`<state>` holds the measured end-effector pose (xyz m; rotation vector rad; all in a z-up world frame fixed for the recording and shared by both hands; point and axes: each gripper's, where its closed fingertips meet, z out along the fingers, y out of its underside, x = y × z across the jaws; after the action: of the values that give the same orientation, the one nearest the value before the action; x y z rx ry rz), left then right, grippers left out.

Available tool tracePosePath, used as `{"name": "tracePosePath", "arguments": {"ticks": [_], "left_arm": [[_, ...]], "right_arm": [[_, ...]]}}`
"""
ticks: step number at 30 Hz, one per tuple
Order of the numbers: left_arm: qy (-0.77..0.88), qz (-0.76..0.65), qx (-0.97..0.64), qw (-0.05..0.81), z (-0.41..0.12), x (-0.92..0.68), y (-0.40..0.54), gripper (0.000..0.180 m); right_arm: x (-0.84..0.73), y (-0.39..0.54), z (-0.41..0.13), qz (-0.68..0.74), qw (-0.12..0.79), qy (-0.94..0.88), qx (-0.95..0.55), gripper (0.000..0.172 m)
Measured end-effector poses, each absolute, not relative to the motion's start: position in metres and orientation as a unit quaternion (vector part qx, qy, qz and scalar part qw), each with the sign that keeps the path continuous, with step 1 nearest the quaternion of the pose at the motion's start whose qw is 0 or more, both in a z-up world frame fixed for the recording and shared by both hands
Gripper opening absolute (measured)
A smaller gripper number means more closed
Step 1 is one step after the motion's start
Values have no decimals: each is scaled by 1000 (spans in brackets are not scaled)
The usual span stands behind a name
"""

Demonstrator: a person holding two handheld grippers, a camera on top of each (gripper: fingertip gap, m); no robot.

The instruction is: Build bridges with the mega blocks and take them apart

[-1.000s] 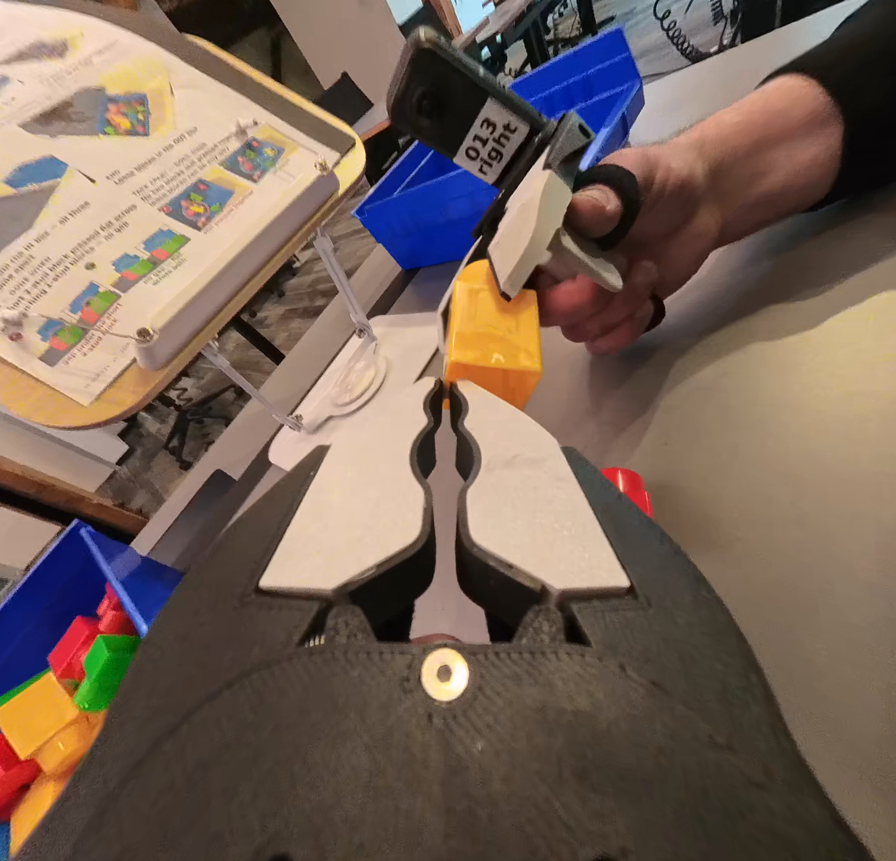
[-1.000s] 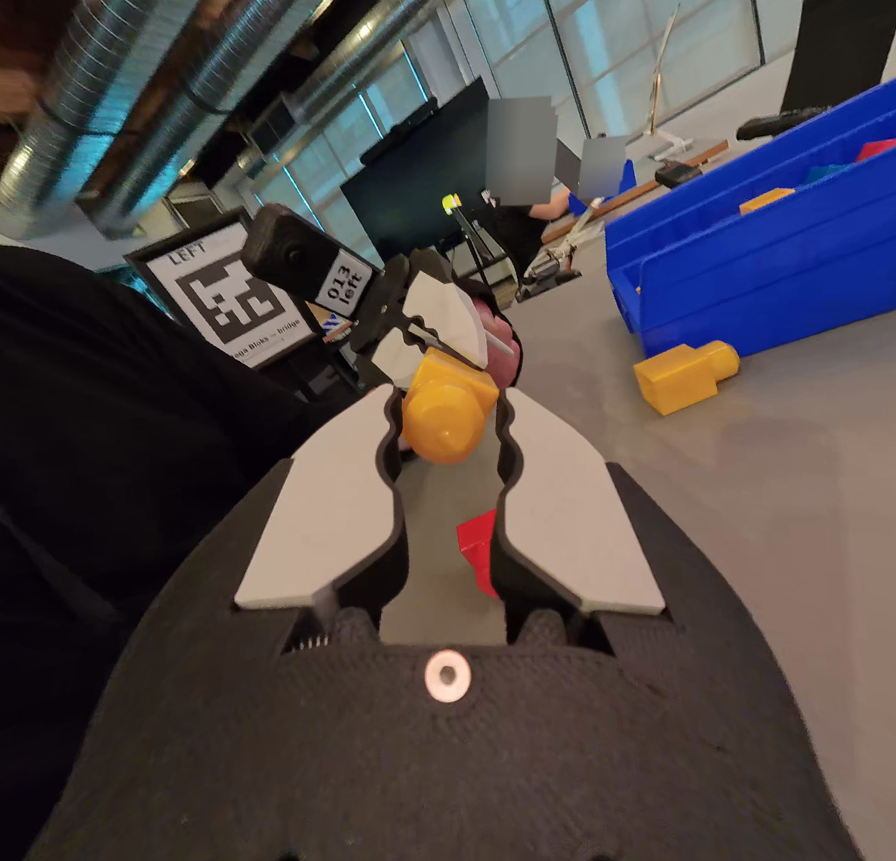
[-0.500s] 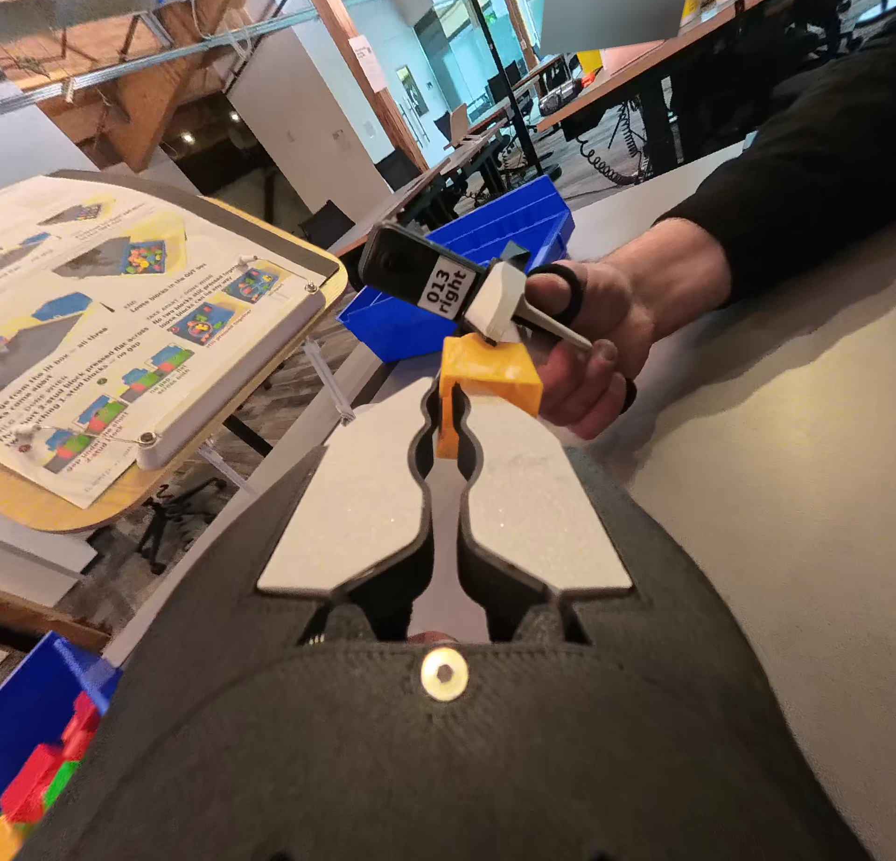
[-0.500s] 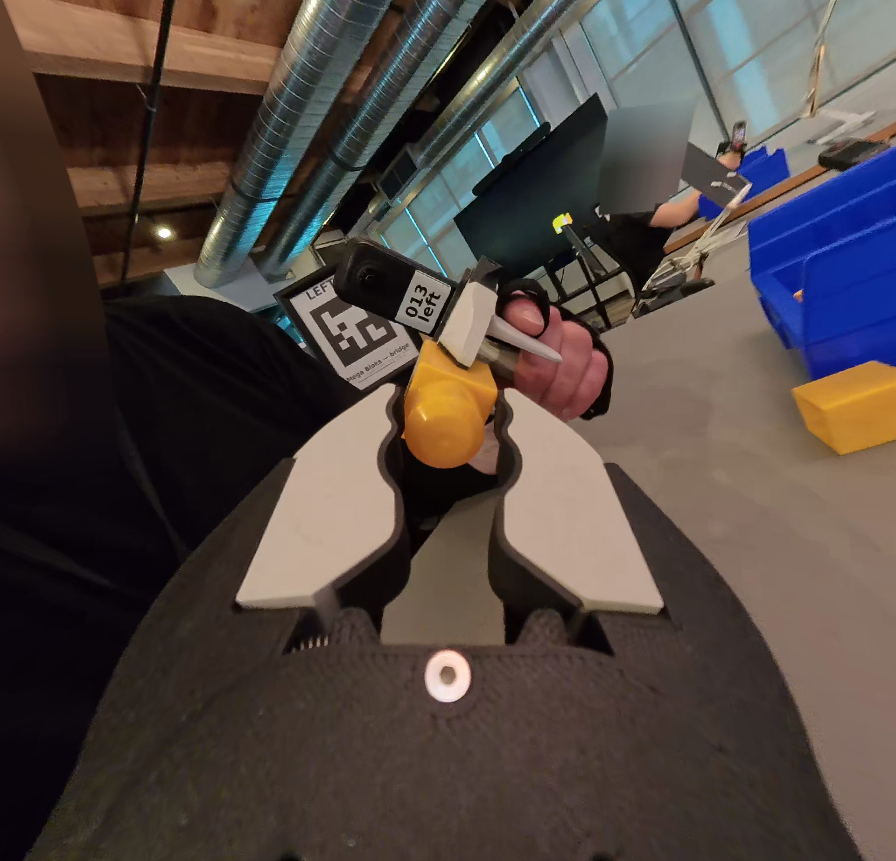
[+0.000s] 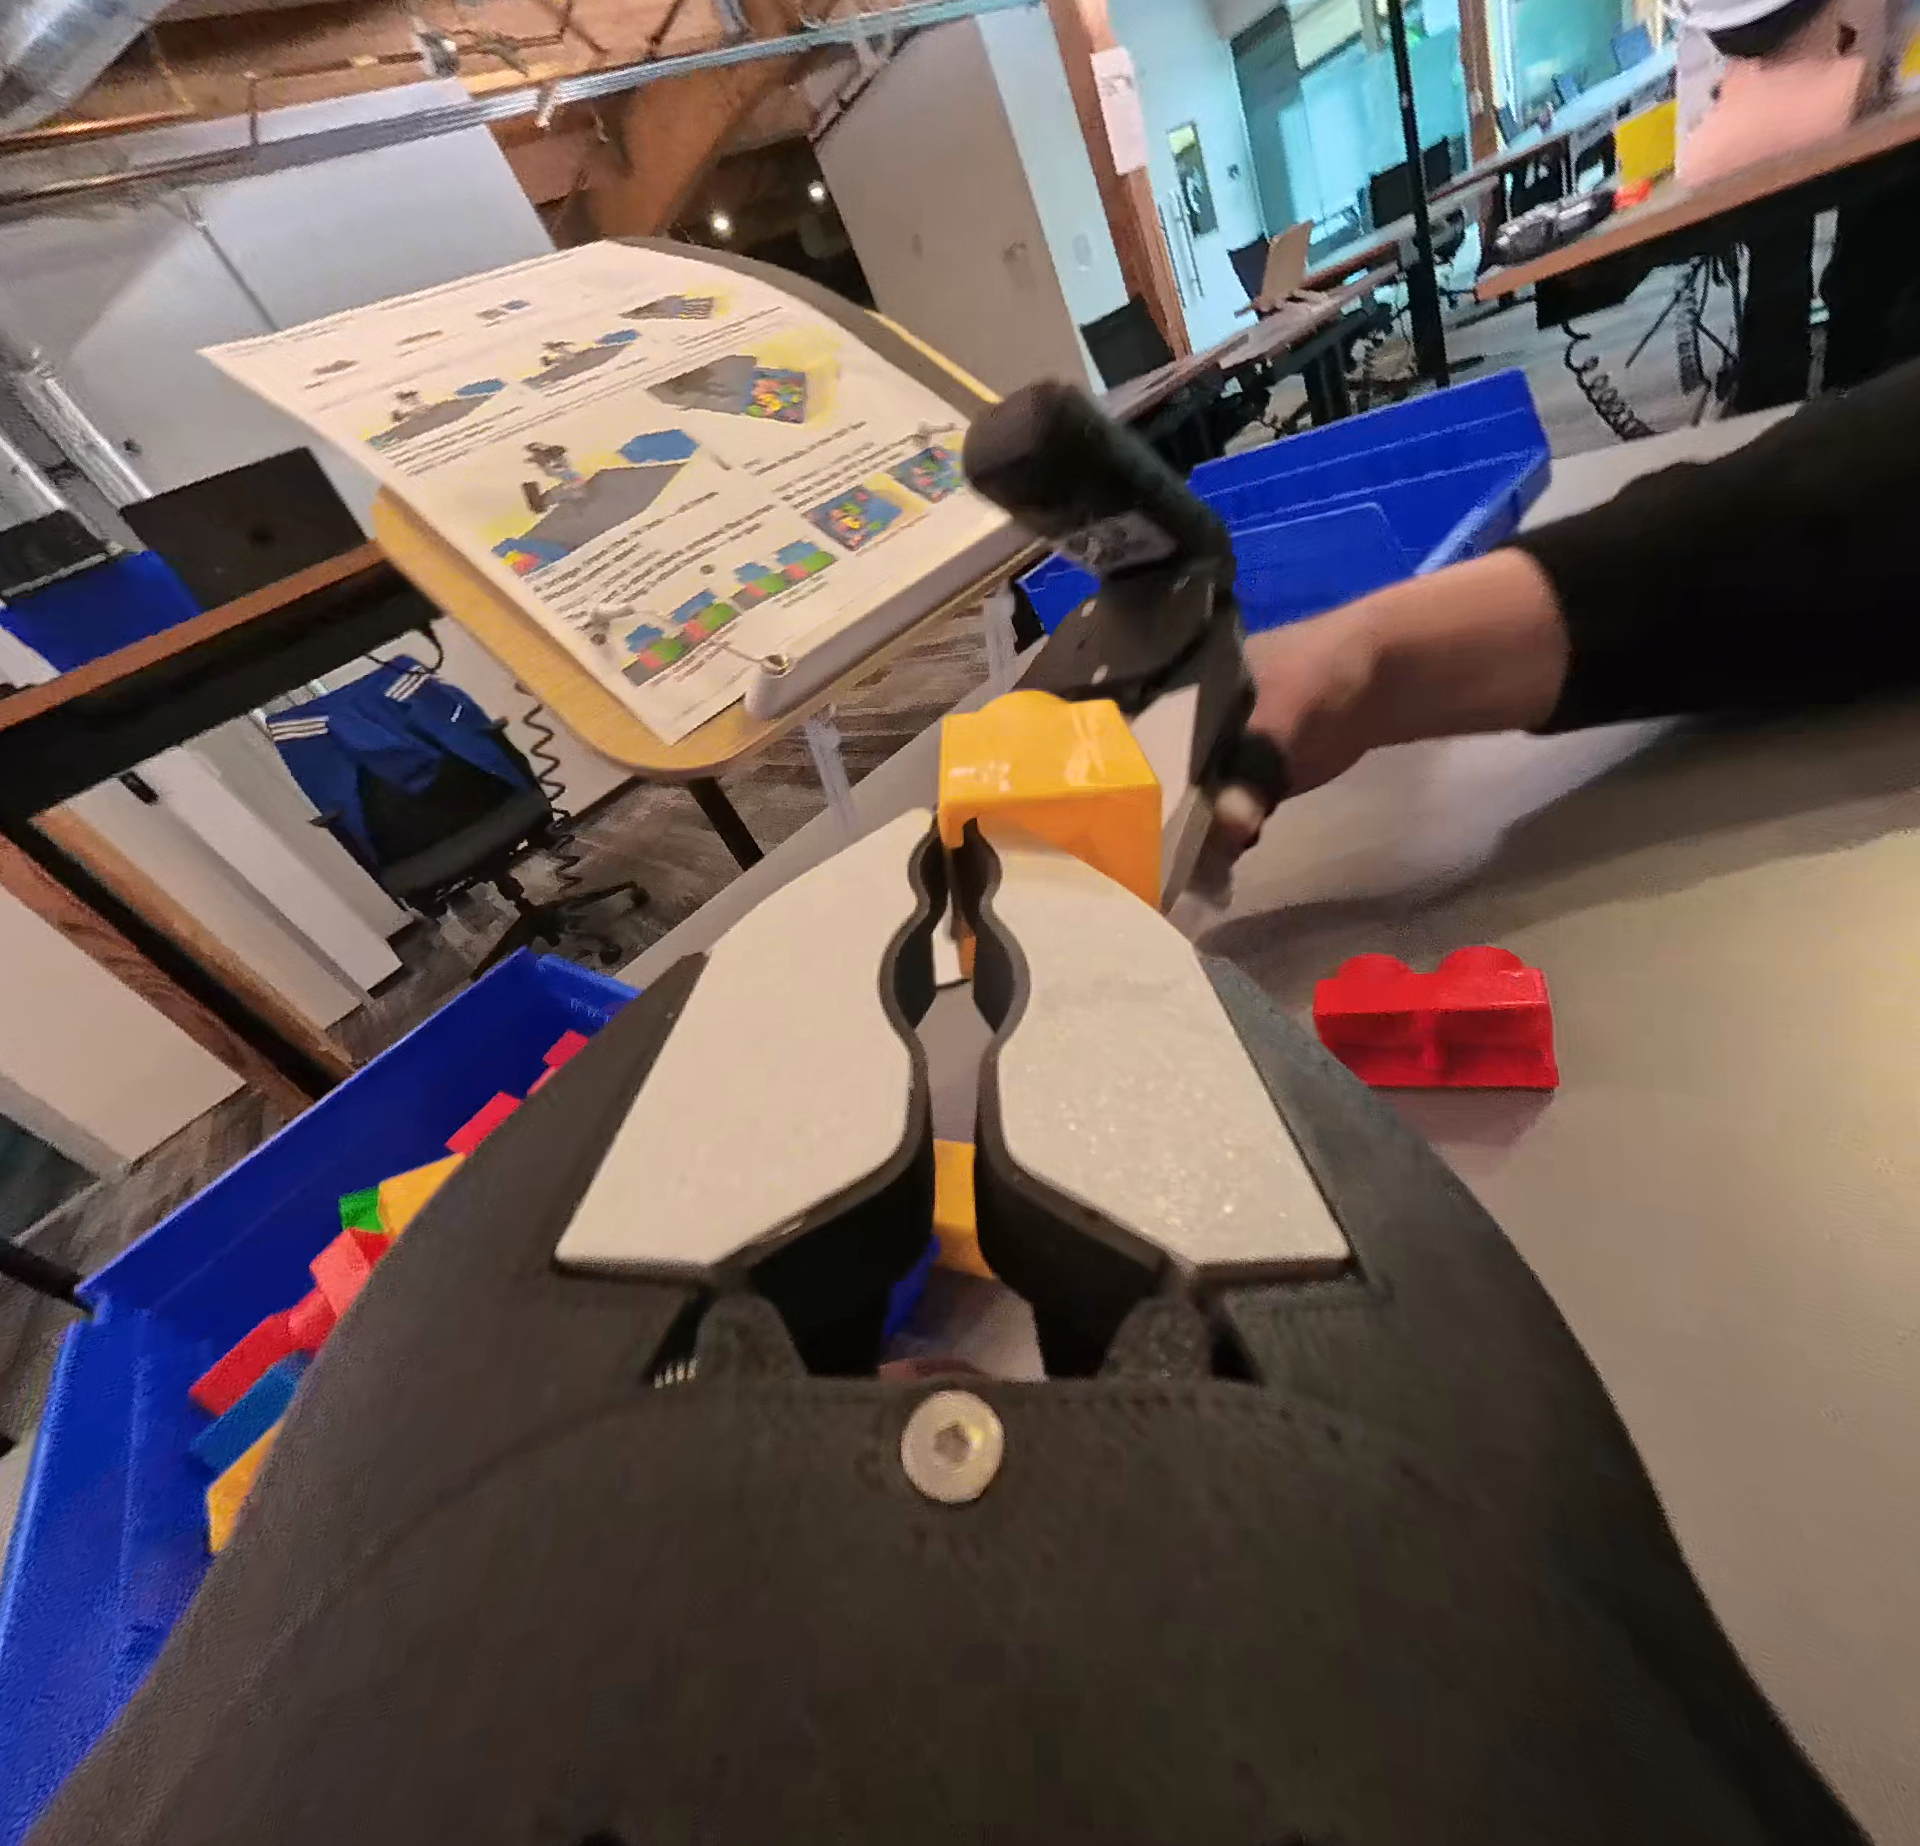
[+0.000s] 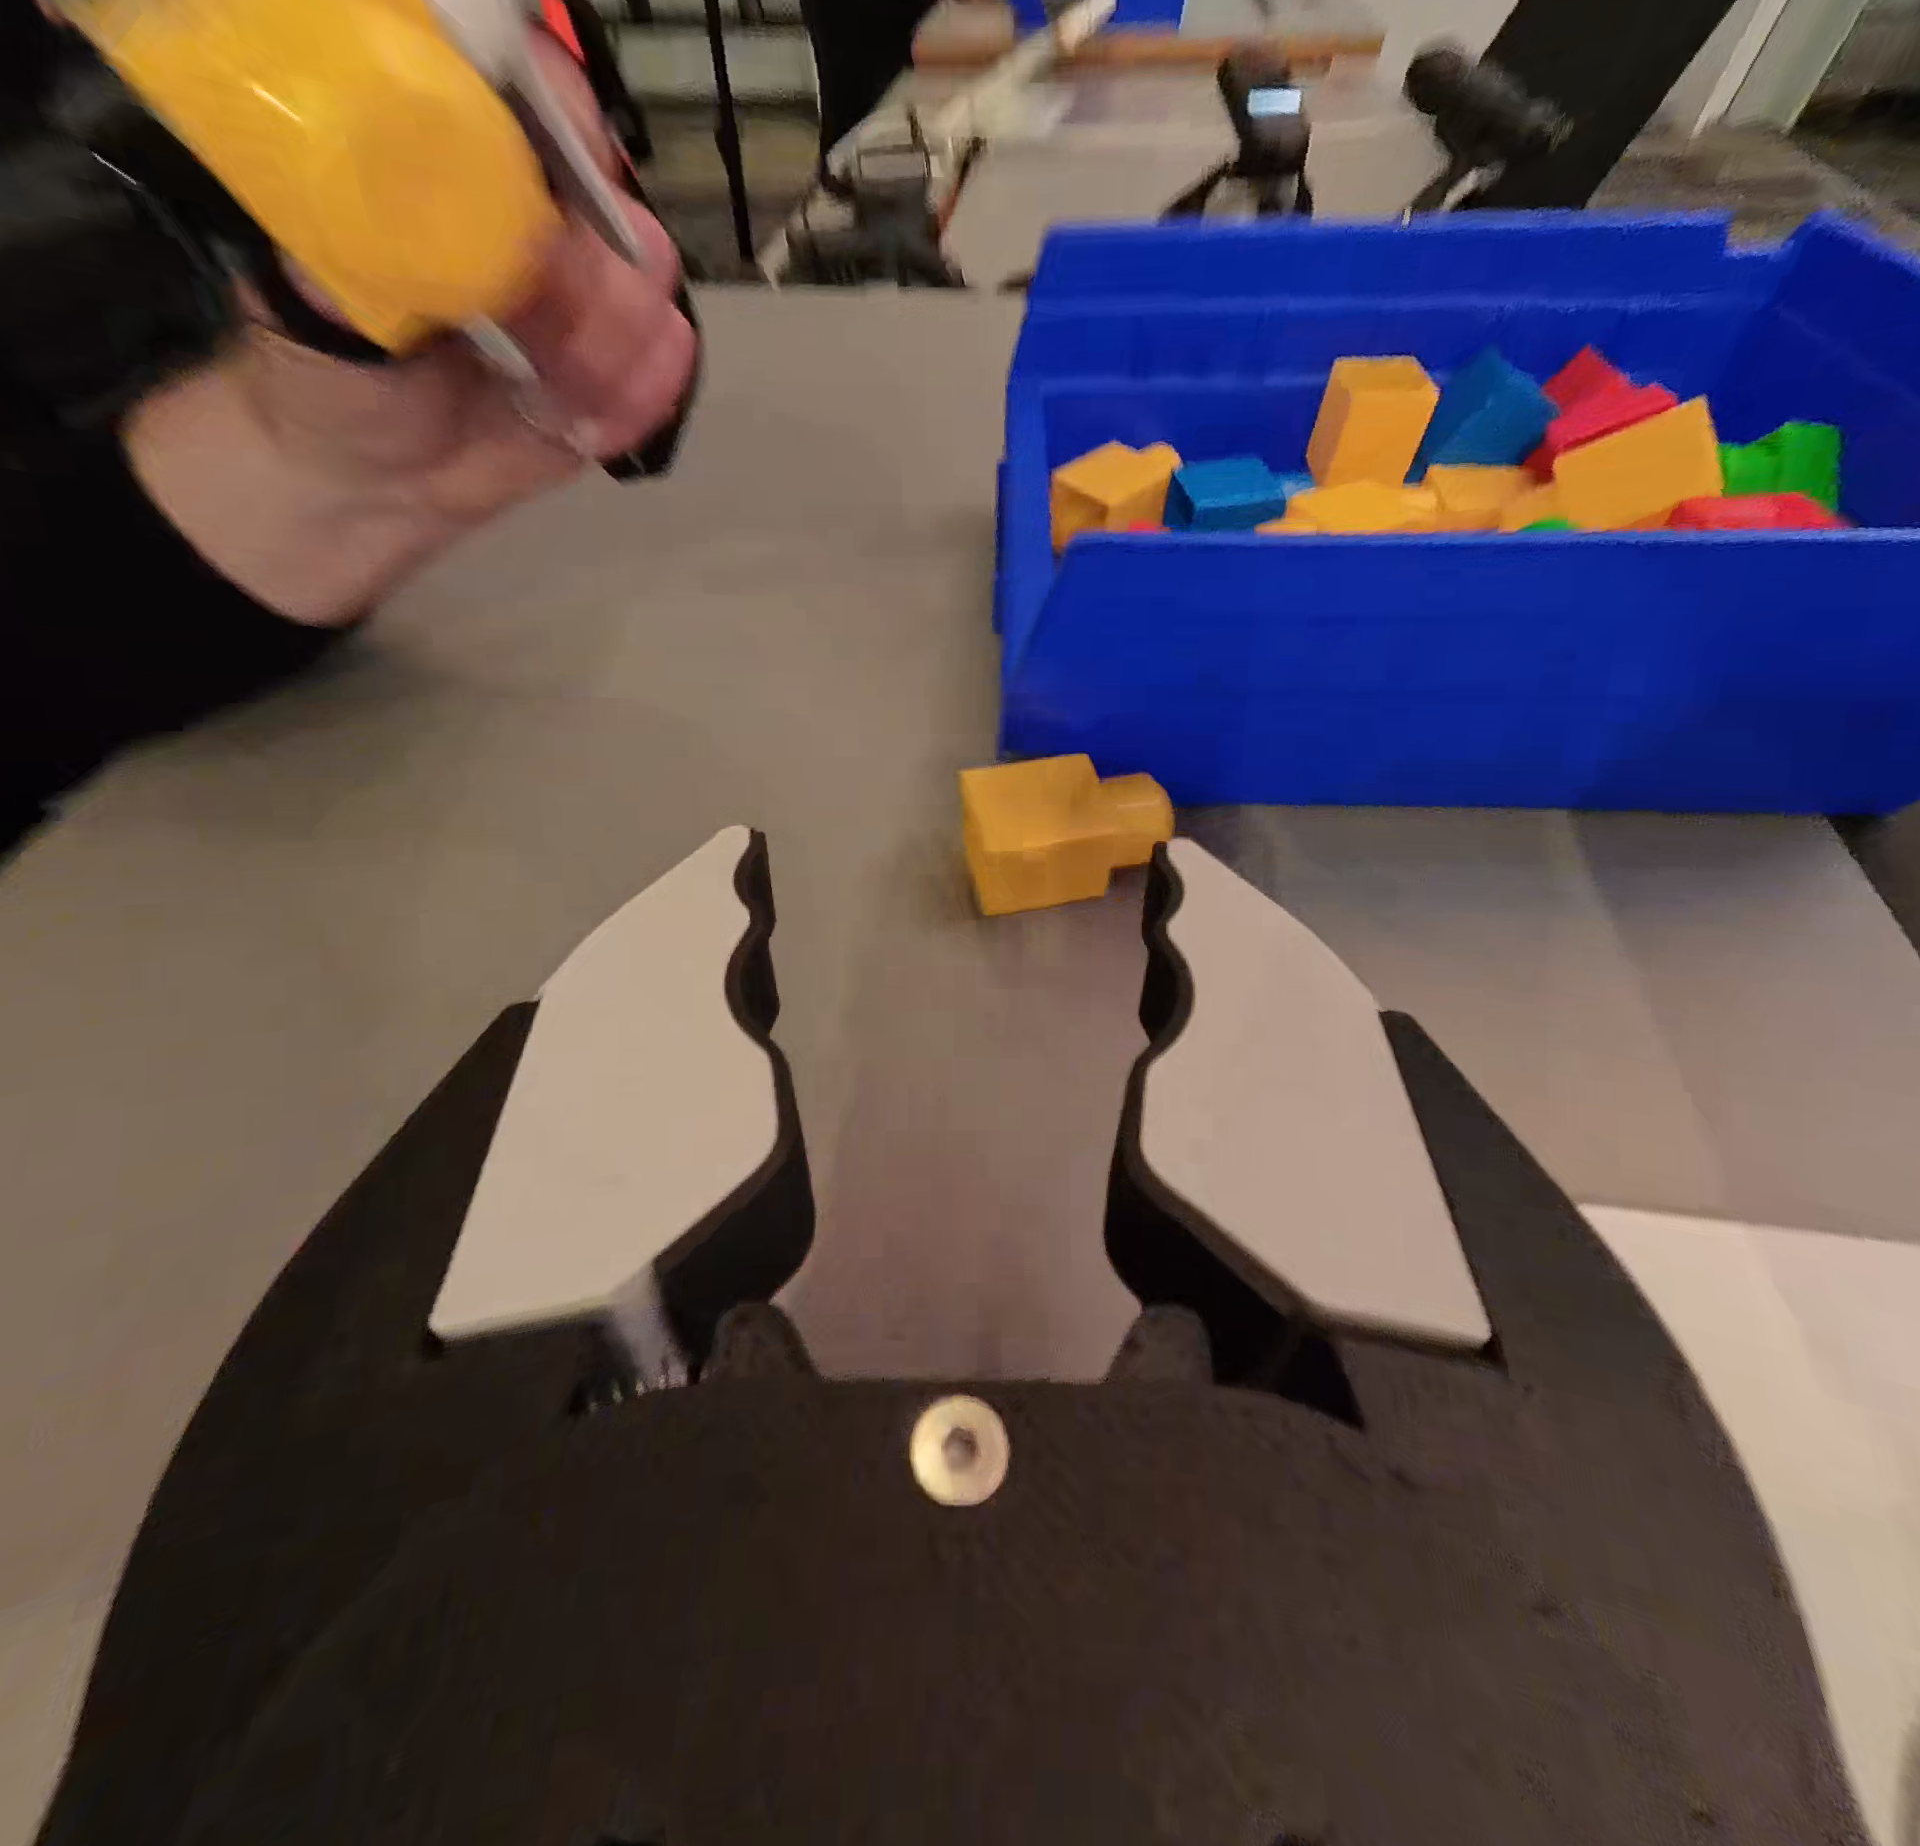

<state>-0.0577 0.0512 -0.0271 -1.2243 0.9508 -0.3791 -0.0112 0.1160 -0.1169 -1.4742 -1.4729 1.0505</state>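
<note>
My left gripper (image 5: 956, 832) is shut on the thin wall of a yellow mega block (image 5: 1049, 780) and holds it in the air. The same block (image 6: 332, 123) shows blurred at the top left of the right wrist view, in the left gripper. My right gripper (image 6: 954, 849) is open and empty, low over the grey table (image 6: 520, 757). A second yellow block (image 6: 1049, 828) lies on its side just beyond its fingertips, not touched. A red block (image 5: 1439, 1017) lies on the table to the right of my left gripper.
A blue bin (image 6: 1455, 674) with several coloured blocks stands right behind the loose yellow block. Another blue bin (image 5: 312, 1121) of blocks sits at the lower left of the left wrist view. An instruction sheet on a board (image 5: 644, 466) stands at the table's edge.
My right gripper let go of the yellow block's stud, opened wide and swung away down towards the table and the bin. My left gripper kept the block and the view tilted.
</note>
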Motion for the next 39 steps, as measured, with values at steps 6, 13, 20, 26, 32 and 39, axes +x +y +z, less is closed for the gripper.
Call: {"name": "tracePosePath", "arguments": {"ticks": [6, 13, 20, 26, 32, 39], "left_arm": [[413, -172, -562, 696, -33, -68, 59, 1], [407, -180, -559, 700, -29, -69, 60, 1], [405, -180, -562, 699, -31, -66, 62, 2], [402, -177, -567, 697, -33, -68, 64, 2], [403, -177, -569, 695, -33, -69, 65, 2], [399, -185, -560, 702, -27, -71, 61, 1]], "right_arm": [[-51, 128, -163, 386, 318, -623, -601, 49], [-56, 123, -166, 356, 333, -639, -595, 59], [-64, 140, -174, 343, 327, -649, -594, 56], [-63, 122, -181, 332, 294, -675, -590, 40], [-53, 87, -182, 298, 264, -682, -613, 40], [-27, 32, -173, 320, 202, -739, -558, 61]]}}
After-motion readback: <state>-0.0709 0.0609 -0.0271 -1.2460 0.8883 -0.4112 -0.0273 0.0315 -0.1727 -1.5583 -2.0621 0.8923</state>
